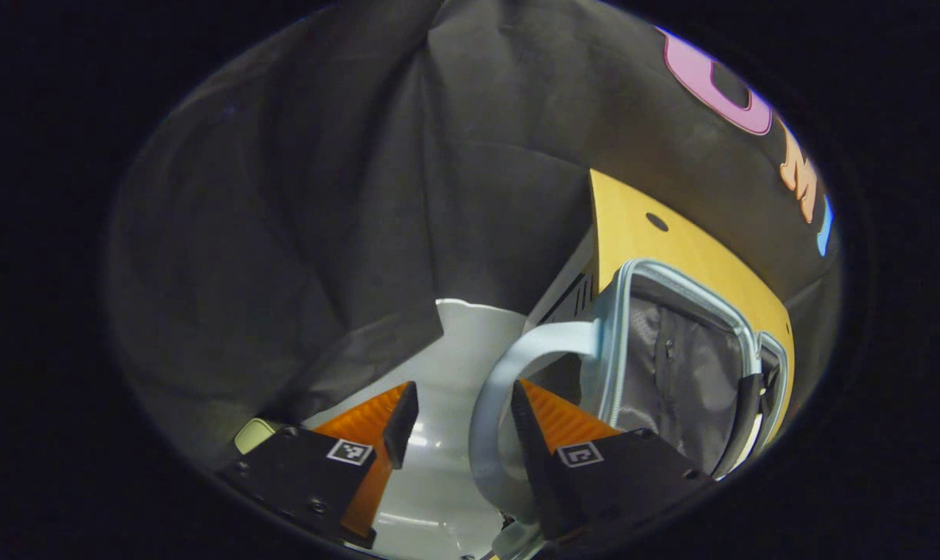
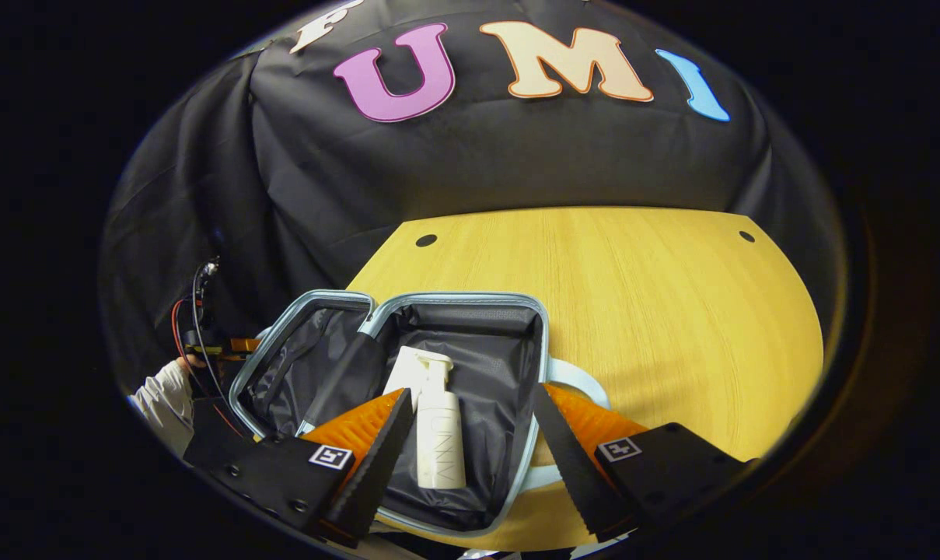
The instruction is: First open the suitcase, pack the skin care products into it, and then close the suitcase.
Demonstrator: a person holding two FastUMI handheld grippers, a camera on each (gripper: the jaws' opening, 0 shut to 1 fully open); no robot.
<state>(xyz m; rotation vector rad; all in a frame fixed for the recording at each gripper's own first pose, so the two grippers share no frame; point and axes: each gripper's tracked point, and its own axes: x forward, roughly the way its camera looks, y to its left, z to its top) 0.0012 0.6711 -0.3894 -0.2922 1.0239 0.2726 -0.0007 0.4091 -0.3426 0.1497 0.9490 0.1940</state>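
The right hand-held gripper [image 2: 470, 451] is held wide open, empty, just above the pump bottle [image 2: 438, 432] that lies in the suitcase [image 2: 454, 311], open on the worktop [image 2: 633, 311]. The bottle seems packed, so closing is judged next. The left hand-held gripper [image 1: 458, 424] is also wide, with the pale handle [image 1: 489, 397] crossing between its fingers but not clearly pinched. The handle should be gripped squarely, and the lid [image 1: 676, 365] swung over slowly. Beyond the suitcase's far rim, free worktop is seen.
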